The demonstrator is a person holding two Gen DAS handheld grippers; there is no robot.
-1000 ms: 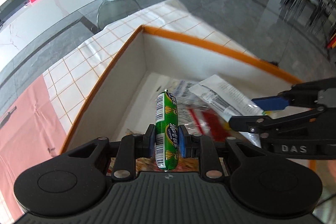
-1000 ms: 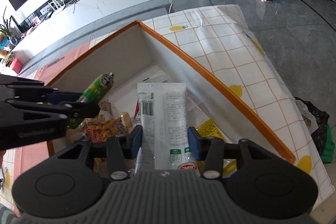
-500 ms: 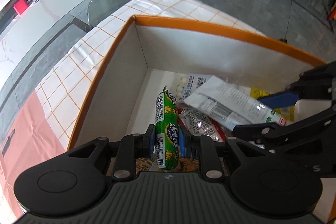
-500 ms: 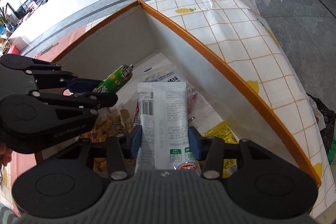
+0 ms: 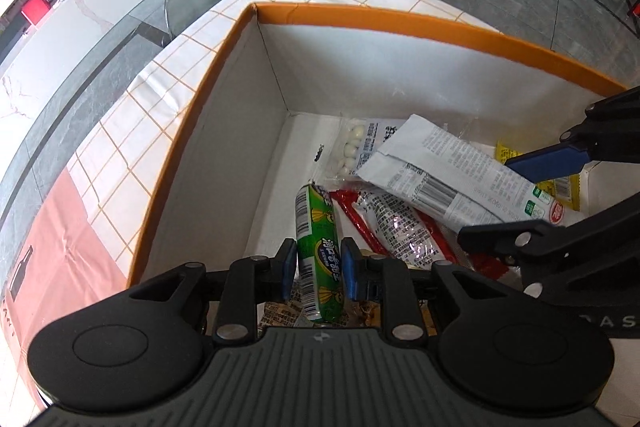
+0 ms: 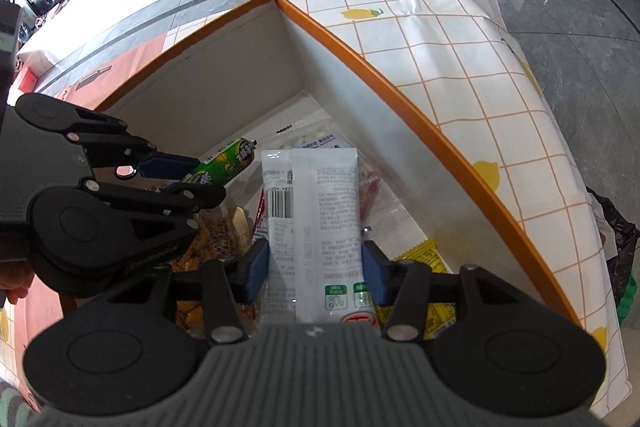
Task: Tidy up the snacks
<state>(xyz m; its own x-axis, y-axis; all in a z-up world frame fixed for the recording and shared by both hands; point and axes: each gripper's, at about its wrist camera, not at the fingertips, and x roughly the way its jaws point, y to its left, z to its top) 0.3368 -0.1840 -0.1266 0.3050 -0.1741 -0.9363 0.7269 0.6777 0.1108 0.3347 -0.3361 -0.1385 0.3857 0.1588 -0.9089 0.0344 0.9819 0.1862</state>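
Observation:
My left gripper (image 5: 318, 269) is shut on a green sausage stick (image 5: 316, 247) and holds it low inside the orange-rimmed box (image 5: 400, 23). The stick also shows in the right wrist view (image 6: 224, 165). My right gripper (image 6: 316, 267) is shut on a long white snack packet (image 6: 316, 227), held inside the same box (image 6: 400, 95); the packet also shows in the left wrist view (image 5: 452, 179). The two grippers are side by side, the left one (image 6: 168, 175) to the left of the right one (image 5: 532, 195).
On the box floor lie a clear bag of white candies (image 5: 360, 143), red-and-clear packets (image 5: 396, 227), a yellow packet (image 6: 420, 259) and an orange snack bag (image 6: 208, 239). The box stands on a checked tablecloth (image 6: 460, 39). A black bag (image 6: 612, 227) hangs off the right table edge.
Both grippers have moved down into the box with their snacks still held. The box walls now rise higher around them.

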